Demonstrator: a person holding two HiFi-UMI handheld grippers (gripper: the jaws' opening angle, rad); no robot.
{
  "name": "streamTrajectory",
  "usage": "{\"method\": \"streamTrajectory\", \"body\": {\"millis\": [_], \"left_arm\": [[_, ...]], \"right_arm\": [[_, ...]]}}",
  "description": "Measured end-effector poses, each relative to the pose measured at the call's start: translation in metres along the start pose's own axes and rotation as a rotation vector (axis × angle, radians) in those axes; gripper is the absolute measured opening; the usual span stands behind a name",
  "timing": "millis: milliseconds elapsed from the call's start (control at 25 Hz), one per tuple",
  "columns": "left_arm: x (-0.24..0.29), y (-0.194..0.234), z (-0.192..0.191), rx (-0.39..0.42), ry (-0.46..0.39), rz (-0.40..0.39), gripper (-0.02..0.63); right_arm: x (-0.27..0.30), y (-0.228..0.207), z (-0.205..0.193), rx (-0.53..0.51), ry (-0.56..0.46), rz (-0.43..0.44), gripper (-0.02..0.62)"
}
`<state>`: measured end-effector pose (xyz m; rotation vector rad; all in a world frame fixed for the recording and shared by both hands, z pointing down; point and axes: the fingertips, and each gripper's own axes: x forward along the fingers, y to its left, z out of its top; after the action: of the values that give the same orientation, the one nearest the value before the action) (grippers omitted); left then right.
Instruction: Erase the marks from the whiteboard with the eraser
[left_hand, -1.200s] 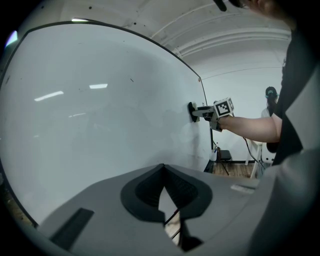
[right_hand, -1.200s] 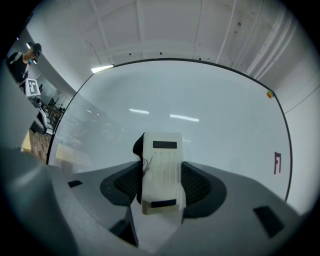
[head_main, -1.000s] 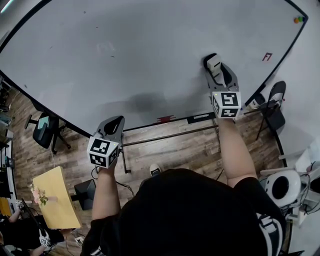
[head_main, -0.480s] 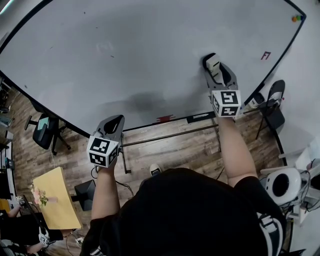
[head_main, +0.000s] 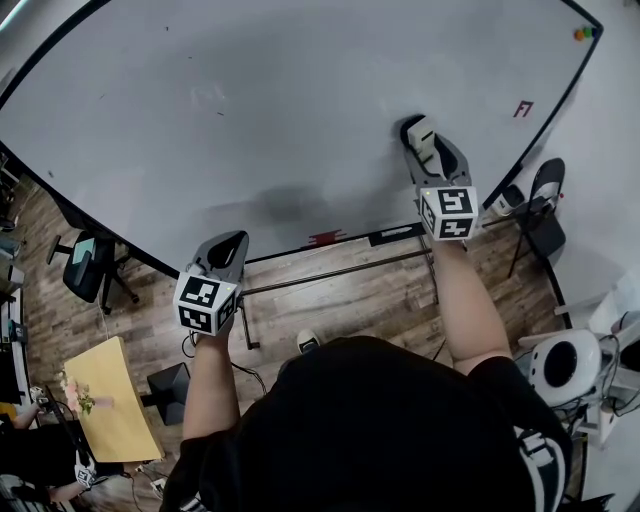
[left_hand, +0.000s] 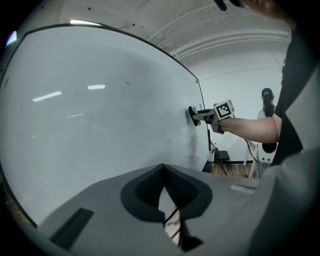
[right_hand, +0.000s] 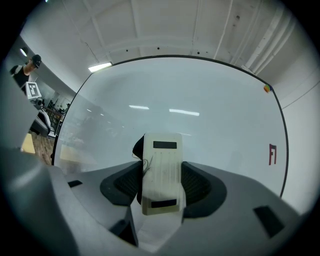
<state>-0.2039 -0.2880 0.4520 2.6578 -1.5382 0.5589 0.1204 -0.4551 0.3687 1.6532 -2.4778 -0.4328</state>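
A large whiteboard (head_main: 280, 110) fills the head view. My right gripper (head_main: 420, 135) is shut on a cream eraser (right_hand: 161, 172), whose far end presses against the board (right_hand: 200, 125). A small red mark (head_main: 522, 108) sits on the board to the right of the eraser, also seen as the red mark (right_hand: 272, 154) in the right gripper view. Faint smudges (head_main: 208, 96) show at upper left. My left gripper (head_main: 228, 250) hangs low by the board's bottom edge, its jaws together with nothing between them (left_hand: 162, 172).
A tray rail (head_main: 400, 235) runs along the board's bottom edge with a red item (head_main: 328, 239) on it. Coloured magnets (head_main: 583, 33) sit at the board's top right. Chairs (head_main: 90, 265) (head_main: 535, 215), a wooden table (head_main: 110, 395) and a white stool (head_main: 565, 365) stand on the wood floor.
My right gripper has shifted the eraser slightly up and left along the board. The left gripper has stayed put.
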Motion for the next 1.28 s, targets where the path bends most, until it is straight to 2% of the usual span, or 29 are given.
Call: {"method": "streamTrajectory", "body": {"millis": [600, 1280], "left_arm": [[-0.001, -0.035, 0.003, 0.023, 0.004, -0.035, 0.010], [0.008, -0.071, 0.004, 0.016, 0.013, -0.056, 0.009]], "right_arm": [[-0.052, 0.001, -0.007, 0.025, 0.012, 0.012, 0.236], [-0.097, 0.002, -0.037, 0.046, 0.065, 0.044, 0.235]]}}
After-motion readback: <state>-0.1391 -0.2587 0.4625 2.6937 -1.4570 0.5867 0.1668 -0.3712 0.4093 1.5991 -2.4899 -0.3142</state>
